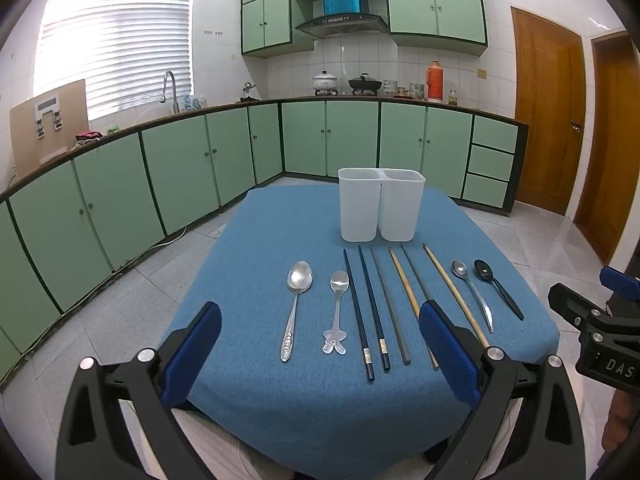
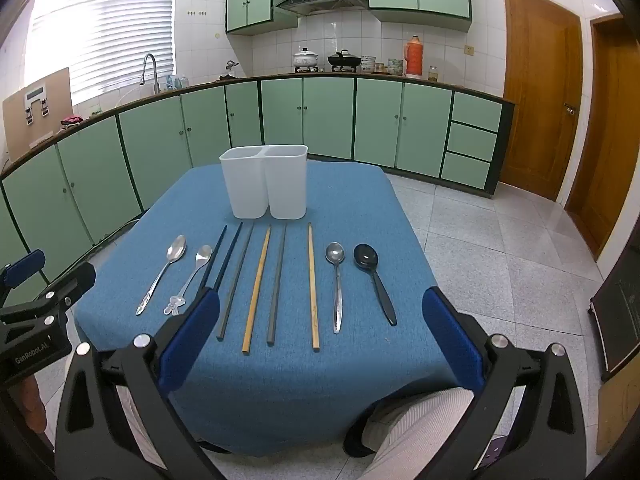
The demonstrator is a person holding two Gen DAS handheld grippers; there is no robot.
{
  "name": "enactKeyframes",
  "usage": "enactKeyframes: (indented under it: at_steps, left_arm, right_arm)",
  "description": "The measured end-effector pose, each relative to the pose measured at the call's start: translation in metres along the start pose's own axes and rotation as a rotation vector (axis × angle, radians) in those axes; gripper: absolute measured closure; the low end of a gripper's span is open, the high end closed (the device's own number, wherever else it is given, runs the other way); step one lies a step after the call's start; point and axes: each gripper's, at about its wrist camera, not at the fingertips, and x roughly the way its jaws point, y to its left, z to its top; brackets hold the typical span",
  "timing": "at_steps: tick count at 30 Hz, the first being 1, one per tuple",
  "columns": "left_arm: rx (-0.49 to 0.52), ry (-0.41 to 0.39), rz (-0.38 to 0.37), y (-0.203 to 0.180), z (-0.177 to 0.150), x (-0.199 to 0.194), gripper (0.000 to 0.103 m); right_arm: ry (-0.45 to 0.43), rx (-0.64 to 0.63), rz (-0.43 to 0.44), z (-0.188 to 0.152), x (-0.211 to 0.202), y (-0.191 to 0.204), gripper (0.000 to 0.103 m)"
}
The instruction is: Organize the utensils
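Task at start, nothing sorted yet. White plastic two-compartment holder (image 2: 264, 182) stands upright at far side of blue-cloth table (image 2: 320, 380); both compartments look empty.

All utensils lie flat in one row in front of holder, long axes running from near edge toward holder:
- four spoons: large steel spoon (image 1: 297, 304), decorated small spoon (image 1: 337, 312), slim steel spoon (image 2: 337, 286), black plastic spoon (image 2: 374, 280), bowls at far end
- six chopsticks (image 2: 256, 284) between spoons

Left gripper (image 1: 320, 356) and right gripper (image 2: 322, 344) hover over near edge, fingers spread wide, nothing held.
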Motion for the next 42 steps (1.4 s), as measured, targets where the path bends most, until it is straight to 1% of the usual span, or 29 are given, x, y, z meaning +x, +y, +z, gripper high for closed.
enactKeyframes:
  at_steps: [42]
  left_arm:
    - [0.0, 0.0, 0.001, 0.0024, 0.0018, -0.0014, 0.006]
  right_arm:
    - [-0.002, 0.0, -0.001, -0.0002, -0.0002, -0.0011, 0.005]
